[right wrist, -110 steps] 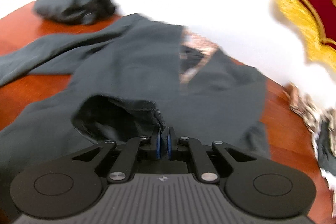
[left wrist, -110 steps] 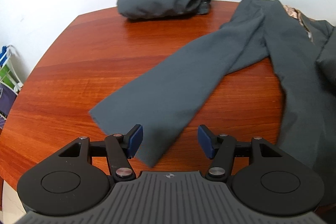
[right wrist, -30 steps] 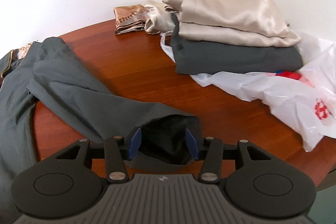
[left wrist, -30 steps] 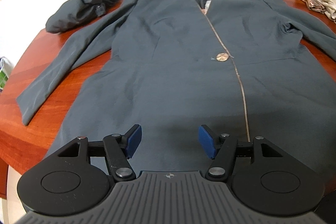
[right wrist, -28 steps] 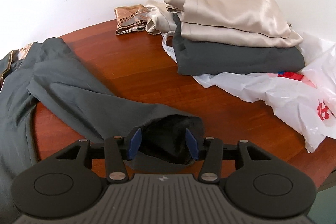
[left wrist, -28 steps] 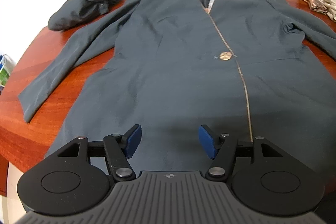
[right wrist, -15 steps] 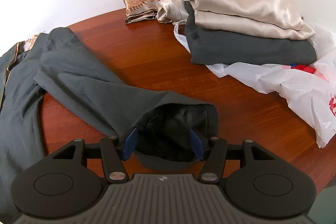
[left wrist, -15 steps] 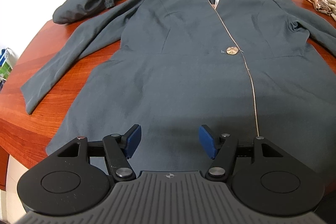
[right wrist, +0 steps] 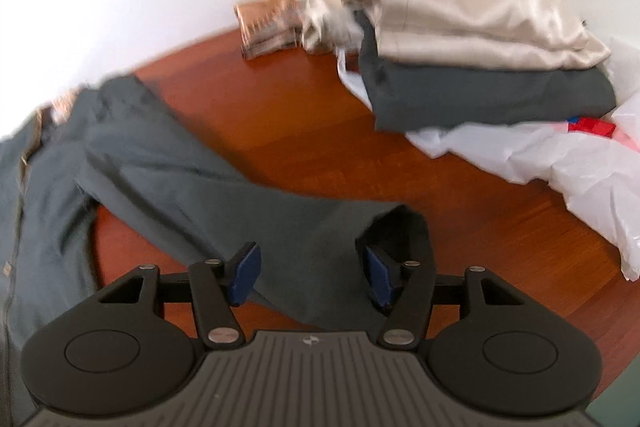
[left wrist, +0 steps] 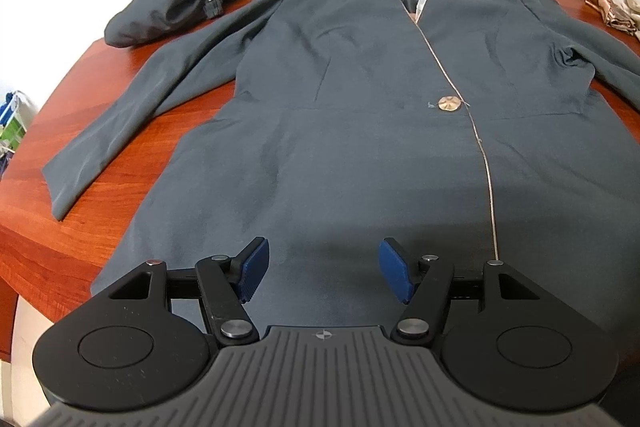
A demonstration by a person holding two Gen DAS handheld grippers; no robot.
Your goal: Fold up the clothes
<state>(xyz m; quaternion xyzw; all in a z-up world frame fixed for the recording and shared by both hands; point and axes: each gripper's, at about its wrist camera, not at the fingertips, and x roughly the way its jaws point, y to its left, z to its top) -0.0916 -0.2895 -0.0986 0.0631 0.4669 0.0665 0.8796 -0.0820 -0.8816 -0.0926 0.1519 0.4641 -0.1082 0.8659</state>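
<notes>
Since half a second ago the right gripper has opened wider and the sleeve cuff it framed now lies flat, dark opening turned right; the left view has barely shifted. Left to right: a bundled dark garment at the far left of the wooden table; the grey jacket spread face up, collar far, hem near, long axis running near to far; its left sleeve angled toward the near left edge. The left gripper hovers over the hem, jaws wide apart, holding nothing. Right sleeve runs from far left to near right, cuff end between the right gripper's spread blue pads, nothing clamped. Right hand is nearer that cuff. Far right: a folded stack and a plastic bag.
</notes>
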